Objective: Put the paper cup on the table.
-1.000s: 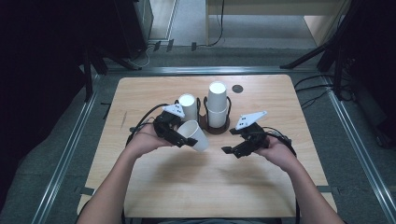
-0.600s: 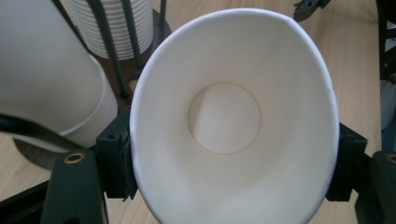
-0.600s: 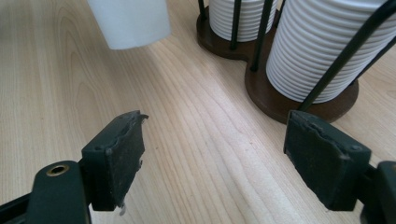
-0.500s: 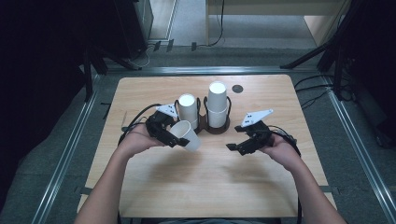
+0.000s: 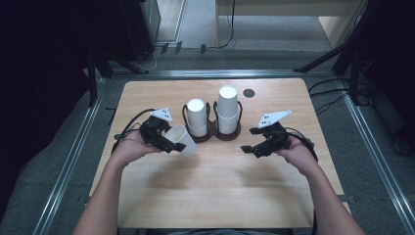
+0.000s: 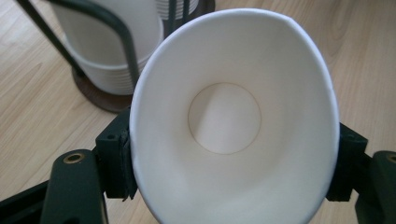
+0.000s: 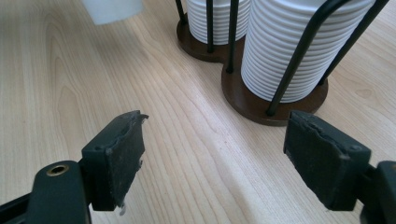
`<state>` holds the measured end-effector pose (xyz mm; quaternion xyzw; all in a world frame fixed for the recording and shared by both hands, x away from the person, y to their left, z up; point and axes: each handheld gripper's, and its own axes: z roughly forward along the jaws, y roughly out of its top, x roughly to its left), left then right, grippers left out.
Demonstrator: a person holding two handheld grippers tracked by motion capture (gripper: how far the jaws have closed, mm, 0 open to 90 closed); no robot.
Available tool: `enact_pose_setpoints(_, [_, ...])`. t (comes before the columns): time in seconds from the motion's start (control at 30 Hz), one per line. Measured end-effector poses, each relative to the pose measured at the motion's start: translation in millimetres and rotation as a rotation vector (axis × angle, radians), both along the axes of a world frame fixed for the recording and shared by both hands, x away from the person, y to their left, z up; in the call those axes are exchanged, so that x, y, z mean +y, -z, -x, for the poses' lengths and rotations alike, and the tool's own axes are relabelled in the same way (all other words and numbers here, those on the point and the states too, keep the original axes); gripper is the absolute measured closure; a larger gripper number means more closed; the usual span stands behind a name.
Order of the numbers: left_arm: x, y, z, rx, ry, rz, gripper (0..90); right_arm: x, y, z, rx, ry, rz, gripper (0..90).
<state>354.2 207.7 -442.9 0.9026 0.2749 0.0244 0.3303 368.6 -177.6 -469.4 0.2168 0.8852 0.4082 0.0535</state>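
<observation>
My left gripper (image 5: 170, 141) is shut on a white paper cup (image 5: 187, 143), which lies on its side just above the table, left of the cup holder. In the left gripper view the cup (image 6: 233, 121) faces me with its open mouth, squeezed into an oval between the two jaws. The dark wire holder (image 5: 215, 133) carries two stacks of white cups, a shorter left stack (image 5: 196, 116) and a taller right stack (image 5: 228, 108). My right gripper (image 5: 248, 140) hovers open to the right of the holder, its jaws (image 7: 219, 156) wide apart with bare wood between them.
A small black round disc (image 5: 249, 93) lies on the wooden table (image 5: 220, 196) behind the holder. Cables trail from both grippers toward the table's sides. In the right gripper view the holder's brown base (image 7: 261, 105) stands just beyond the jaws.
My left gripper has carried the cup leftward, away from the holder. The right gripper has barely moved and stays open.
</observation>
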Motion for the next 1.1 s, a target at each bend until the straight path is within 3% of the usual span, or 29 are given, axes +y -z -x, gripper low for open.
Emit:
enact_pose_setpoints(0.33, [22.2, -0.4, -2.7, -0.008, -0.058, -0.042, 24.3, -0.5, 0.8, -1.1, 0.004, -0.006, 0.011, 20.8])
enact_pose_setpoints(0.63, [44.6, 1.4, -7.7, -0.001, -0.120, -0.045, 24.3, 2.5, 1.7, -1.8, 0.003, -0.011, 0.012, 20.8])
enact_pose_setpoints(1.0, [57.7, 8.1, -18.1, 0.006, -0.181, -0.105, 24.1, 7.0, 6.0, -1.8, 0.005, -0.024, 0.038, 20.8])
enact_pose_setpoints(1.1, [61.2, 8.5, -23.0, -0.003, -0.220, -0.138, 24.1, 7.8, 6.5, -0.9, 0.004, -0.025, 0.043, 20.8])
